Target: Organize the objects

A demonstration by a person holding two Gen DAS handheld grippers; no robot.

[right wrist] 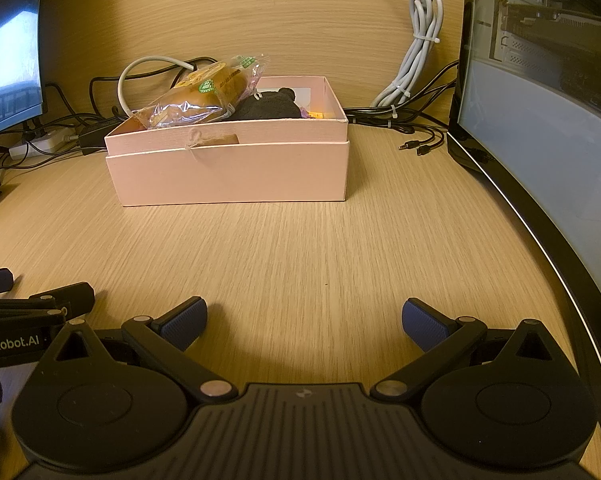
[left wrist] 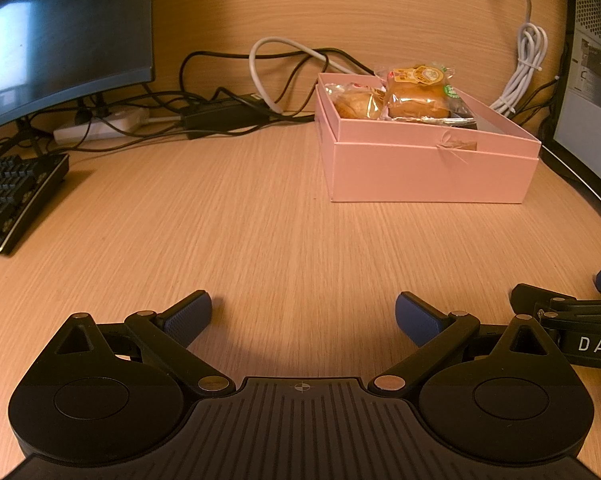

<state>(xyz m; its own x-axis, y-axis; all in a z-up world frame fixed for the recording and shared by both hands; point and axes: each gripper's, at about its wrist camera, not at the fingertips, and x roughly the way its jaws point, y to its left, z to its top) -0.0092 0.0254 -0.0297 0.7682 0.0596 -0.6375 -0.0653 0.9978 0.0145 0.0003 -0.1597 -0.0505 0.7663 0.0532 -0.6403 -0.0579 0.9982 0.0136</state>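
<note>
A pink box [left wrist: 428,174] [right wrist: 232,172] stands open on the wooden desk, its base nested in its lid. Inside lie wrapped bread buns [left wrist: 416,96] [right wrist: 204,96], a dark soft item [right wrist: 268,108] and something small and yellow [right wrist: 315,114]. My left gripper [left wrist: 304,316] is open near the desk's front, well short of the box, with nothing between its blue pads. My right gripper [right wrist: 304,318] is also open and empty, facing the box from the front. Each gripper shows at the other view's edge [left wrist: 560,308] [right wrist: 24,300].
A monitor [left wrist: 52,32] and a black keyboard [left wrist: 12,196] sit at the left. Tangled cables and a power strip [left wrist: 100,126] run along the back wall. A bundled white cable [right wrist: 416,64] hangs at the back. A computer case [right wrist: 540,120] stands at the right.
</note>
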